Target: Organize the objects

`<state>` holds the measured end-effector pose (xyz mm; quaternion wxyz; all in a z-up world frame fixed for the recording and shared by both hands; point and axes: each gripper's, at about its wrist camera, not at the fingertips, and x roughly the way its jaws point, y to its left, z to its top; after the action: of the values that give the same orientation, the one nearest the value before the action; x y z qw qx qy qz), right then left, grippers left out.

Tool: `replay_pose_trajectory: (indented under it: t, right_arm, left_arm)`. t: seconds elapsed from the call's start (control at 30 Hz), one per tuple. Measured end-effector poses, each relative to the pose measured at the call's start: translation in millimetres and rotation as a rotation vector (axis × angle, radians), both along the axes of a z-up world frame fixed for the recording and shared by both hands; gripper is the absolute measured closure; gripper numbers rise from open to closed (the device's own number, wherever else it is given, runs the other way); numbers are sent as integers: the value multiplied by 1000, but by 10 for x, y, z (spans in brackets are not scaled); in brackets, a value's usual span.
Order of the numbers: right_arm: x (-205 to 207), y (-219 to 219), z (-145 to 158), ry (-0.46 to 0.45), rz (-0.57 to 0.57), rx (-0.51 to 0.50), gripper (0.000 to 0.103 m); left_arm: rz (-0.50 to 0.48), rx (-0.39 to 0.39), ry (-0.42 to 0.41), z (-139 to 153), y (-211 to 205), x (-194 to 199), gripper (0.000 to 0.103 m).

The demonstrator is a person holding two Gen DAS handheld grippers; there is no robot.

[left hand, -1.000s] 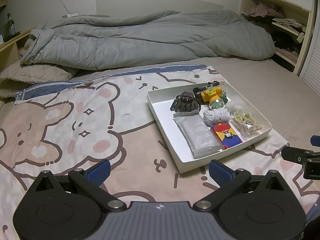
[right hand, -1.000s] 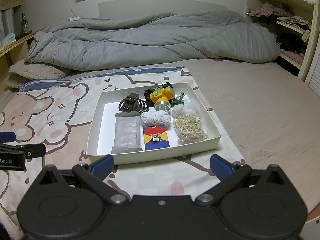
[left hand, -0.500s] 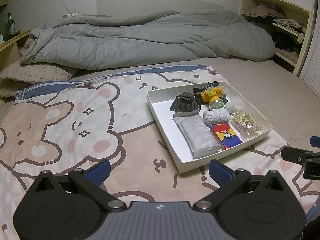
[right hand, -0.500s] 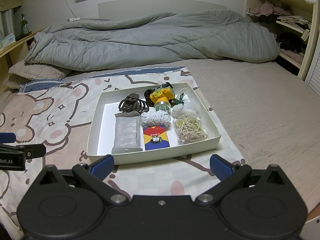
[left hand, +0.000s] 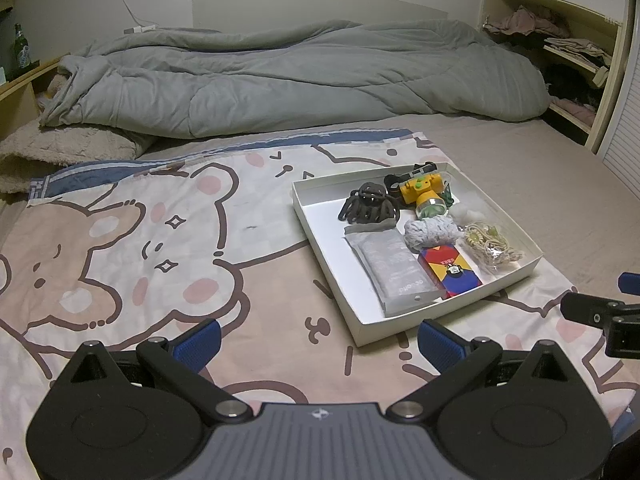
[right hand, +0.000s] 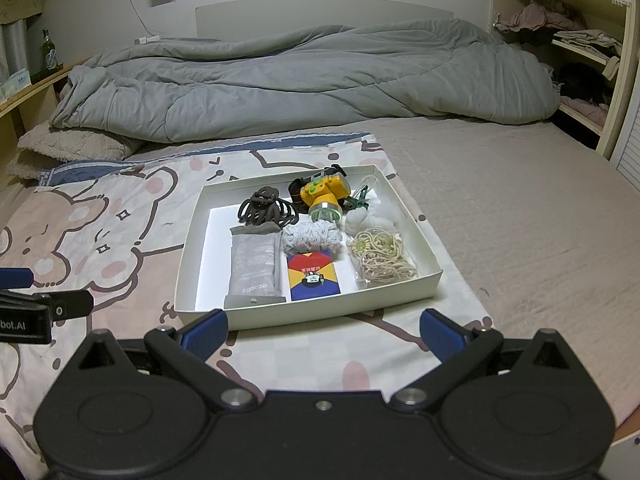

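Observation:
A shallow white tray (right hand: 188, 256) (left hand: 320, 236) lies on a cartoon bear blanket (left hand: 120, 248) on the bed. Inside it are dark hair ties (right hand: 266, 210), a yellow headlamp (right hand: 324, 196), a grey packet (right hand: 254, 266), a grey-white scrunchie (right hand: 312, 236), a red, blue and yellow card box (right hand: 314, 274), a bag of beige bands (right hand: 382, 258) and white fluff (right hand: 368, 220). My right gripper (right hand: 322, 330) hovers open just before the tray's near wall. My left gripper (left hand: 318, 340) is open, left of and in front of the tray, holding nothing.
A rumpled grey duvet (right hand: 300, 80) covers the far half of the bed, with a fuzzy pillow (left hand: 60, 152) at the far left. Shelves with clothes (right hand: 576, 40) stand on the right. A green bottle (right hand: 48, 54) sits on the left ledge. Bare mattress (right hand: 520, 208) lies right of the tray.

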<state>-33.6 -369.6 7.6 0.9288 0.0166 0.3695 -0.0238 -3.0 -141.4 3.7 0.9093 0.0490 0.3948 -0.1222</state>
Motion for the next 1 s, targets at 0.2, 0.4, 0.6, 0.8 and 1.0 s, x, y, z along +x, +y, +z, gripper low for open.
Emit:
replay_pose_trajectory:
  t: [0.2,0.4,0.6,0.8,1.0]
  right_arm:
    - [0,8,2,1,-1,2,0]
    - [-1,2,2,1,0,2,0]
    - [-1,1,2,0,-1,3,0]
    - [-1,-5,0,1,-1,3,0]
    - [-8,20,6,1,-1,4,0]
  left_arm:
    - [-1,-1,1,-2,6,5,0]
    - [-3,-5,3,-2,-5,-6,0]
    - [-3,-6,4,-1,-6,-10,0]
    - [-2,-6,6,2,4,-6,0]
    - [-1,-2,2,2,8,-3,0]
